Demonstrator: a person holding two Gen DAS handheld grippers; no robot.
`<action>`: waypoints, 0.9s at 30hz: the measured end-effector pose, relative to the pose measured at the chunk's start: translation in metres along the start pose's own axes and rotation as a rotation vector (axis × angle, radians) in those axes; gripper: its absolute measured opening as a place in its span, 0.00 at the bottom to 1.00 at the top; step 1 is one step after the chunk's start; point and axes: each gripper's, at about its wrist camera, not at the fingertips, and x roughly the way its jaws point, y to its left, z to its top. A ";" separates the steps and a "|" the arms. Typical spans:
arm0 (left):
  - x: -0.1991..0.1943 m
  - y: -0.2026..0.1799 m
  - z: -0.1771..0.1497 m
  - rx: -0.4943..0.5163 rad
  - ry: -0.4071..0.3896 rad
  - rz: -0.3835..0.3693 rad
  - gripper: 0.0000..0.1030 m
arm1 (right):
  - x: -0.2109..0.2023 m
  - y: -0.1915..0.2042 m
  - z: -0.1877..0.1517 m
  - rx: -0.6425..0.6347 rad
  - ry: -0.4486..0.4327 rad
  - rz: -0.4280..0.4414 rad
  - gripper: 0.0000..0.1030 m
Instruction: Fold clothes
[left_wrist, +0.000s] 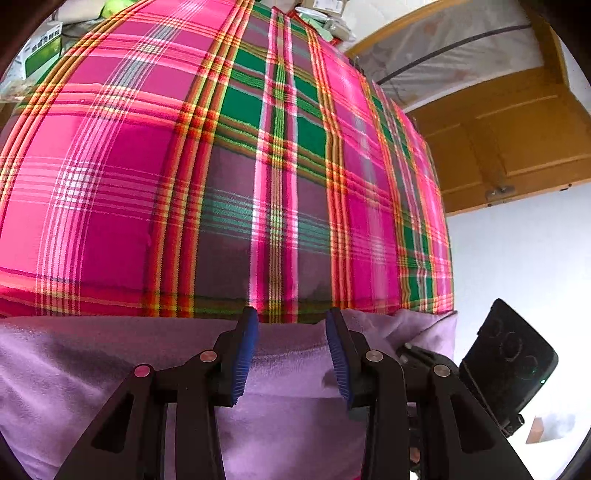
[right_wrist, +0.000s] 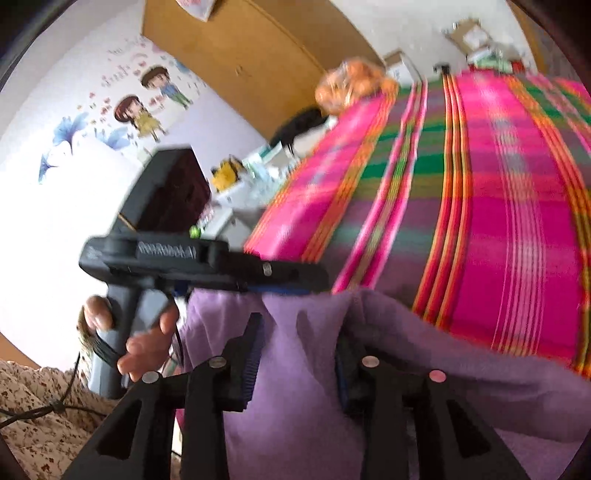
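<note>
A purple fleece garment (left_wrist: 110, 362) lies along the near edge of a bed covered with a pink, green and orange plaid sheet (left_wrist: 110, 166). My left gripper (left_wrist: 291, 317) hovers over the garment's far edge with its blue pads apart and nothing pressed between them. In the right wrist view the same garment (right_wrist: 295, 406) lies bunched, and my right gripper (right_wrist: 299, 328) stands open over it. A raised fold of purple cloth sits between the jaws and hides part of the right finger. The left gripper (right_wrist: 280, 290) reaches in from the left, flat over the cloth.
A wooden wardrobe (left_wrist: 517, 129) and a white wall stand to the right of the bed. Boxes (left_wrist: 40, 51) sit beyond the far side. A person's hand (right_wrist: 147, 339) grips the left tool's handle. Wall stickers (right_wrist: 147, 99), an orange bag (right_wrist: 351, 85) and clutter (right_wrist: 225, 173) lie left.
</note>
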 end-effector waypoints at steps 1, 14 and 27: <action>-0.001 0.000 0.000 0.000 -0.001 -0.003 0.38 | -0.002 0.000 0.002 0.000 -0.017 -0.006 0.34; 0.003 -0.004 0.000 0.003 0.004 -0.013 0.38 | -0.026 -0.011 0.011 -0.012 -0.096 -0.125 0.38; -0.004 -0.006 -0.003 0.030 0.000 -0.026 0.38 | -0.060 -0.036 0.015 -0.081 -0.019 -0.343 0.39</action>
